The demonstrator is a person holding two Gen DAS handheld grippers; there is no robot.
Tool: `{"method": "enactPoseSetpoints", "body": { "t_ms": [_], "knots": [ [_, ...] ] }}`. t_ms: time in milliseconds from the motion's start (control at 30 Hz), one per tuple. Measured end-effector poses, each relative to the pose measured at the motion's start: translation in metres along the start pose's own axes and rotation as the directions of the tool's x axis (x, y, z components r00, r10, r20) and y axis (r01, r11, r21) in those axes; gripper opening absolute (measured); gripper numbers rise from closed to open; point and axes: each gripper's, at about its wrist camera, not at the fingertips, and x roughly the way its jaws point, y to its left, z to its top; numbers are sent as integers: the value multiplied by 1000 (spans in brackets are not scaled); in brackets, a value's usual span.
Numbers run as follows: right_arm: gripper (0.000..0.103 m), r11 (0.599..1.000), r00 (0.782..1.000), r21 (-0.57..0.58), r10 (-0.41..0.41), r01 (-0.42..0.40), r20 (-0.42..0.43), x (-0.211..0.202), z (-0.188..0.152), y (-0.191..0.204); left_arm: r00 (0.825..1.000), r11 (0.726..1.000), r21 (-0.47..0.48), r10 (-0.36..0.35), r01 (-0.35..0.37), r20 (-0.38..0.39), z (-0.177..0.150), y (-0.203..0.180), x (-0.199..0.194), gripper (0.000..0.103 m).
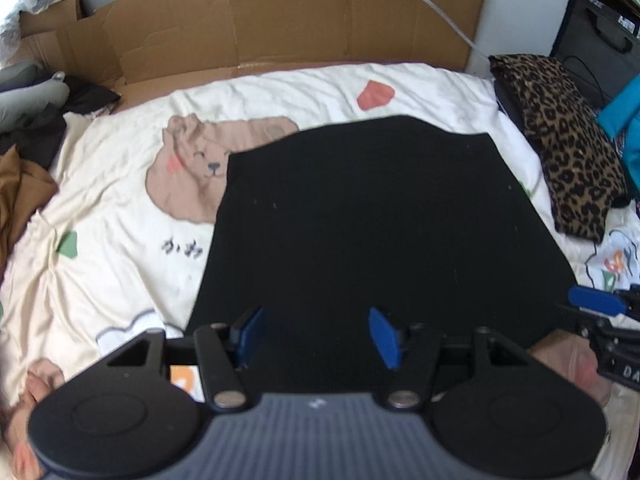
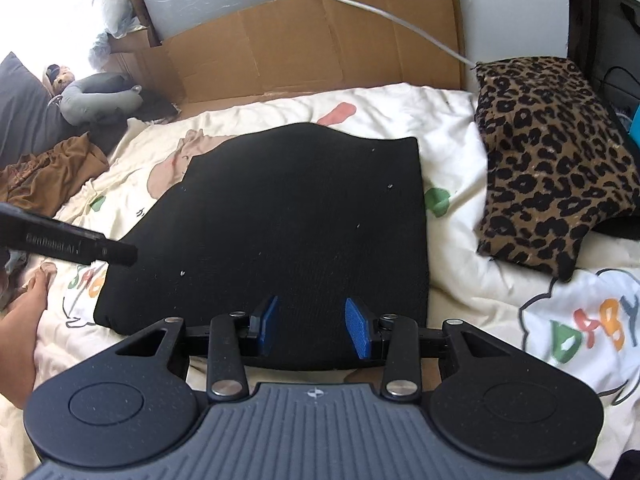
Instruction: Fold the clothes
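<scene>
The black garment [image 2: 280, 220] lies flat on the bed [image 2: 460, 300], stretching straight ahead from its near hem, where left gripper [image 1: 316, 336] and right gripper [image 2: 312, 330] hover, both spread wide and empty

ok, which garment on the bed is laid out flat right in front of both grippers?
The black garment, spread flat mid-bed. The leopard-print one sits off right; the brown one is crumpled far left.

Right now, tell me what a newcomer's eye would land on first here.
The flat black folded garment dominates the middle of the cream cartoon-print bedsheet. To its right lies a leopard-print fabric piece. Both grippers, left and right, hover at its near edge, jaws open.
</scene>
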Motion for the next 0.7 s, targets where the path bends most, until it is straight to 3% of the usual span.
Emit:
{"method": "enactPoseSetpoints", "body": {
  "t_ms": [267,500,700],
  "knots": [
    [41,998,997,-15,-59,59,-43,24,-10,-7,999,999,22,-36,37,-34,-35,-8,14,53],
    [39,997,995,-14,-82,82,-63,38,-11,-18,998,1000,17,-17,18,-61,-49,-4,24,52],
    [33,991,990,33,-127,129,-55,37,-6,-27,1000,1000,-7,-2,2,-28,-49,-5,17,40]
  ]
}}
